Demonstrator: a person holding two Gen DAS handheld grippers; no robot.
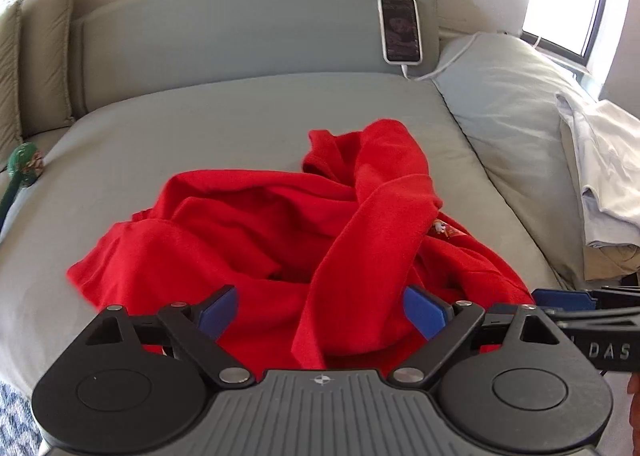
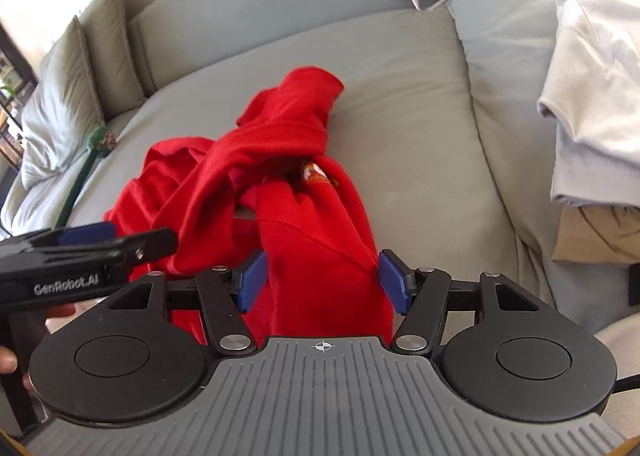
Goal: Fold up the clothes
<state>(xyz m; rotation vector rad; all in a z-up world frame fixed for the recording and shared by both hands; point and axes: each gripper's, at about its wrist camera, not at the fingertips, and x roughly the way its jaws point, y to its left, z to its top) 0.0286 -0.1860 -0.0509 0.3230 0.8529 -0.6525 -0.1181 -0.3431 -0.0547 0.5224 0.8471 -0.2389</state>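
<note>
The left gripper (image 1: 320, 314) stands wide open, its blue pads (image 1: 218, 314) spread well apart above the near edge of a crumpled red garment (image 1: 256, 240); red cloth lies between and below the pads, but neither pad presses on it. The right gripper (image 2: 322, 282) is also open, less widely, its pads (image 2: 252, 282) on either side of a ridge of the same red garment (image 2: 316, 232); the right pad is just beside the fabric's edge, and whether it touches cannot be told. No fold is clamped. From the right wrist view the left gripper (image 2: 86, 234) reaches in from the left, just beside the cloth, with a hand (image 2: 8, 360) behind it.

Beyond both grippers the garment lies heaped and twisted on a grey-green bed (image 1: 240, 116), one sleeve thrown across the pile. Further right, folded pale clothes (image 1: 608, 160) are stacked beside a pillow (image 1: 504, 96). Farthest off, a phone (image 1: 401, 29) leans against the headboard (image 1: 248, 24), its cable attached.
</note>
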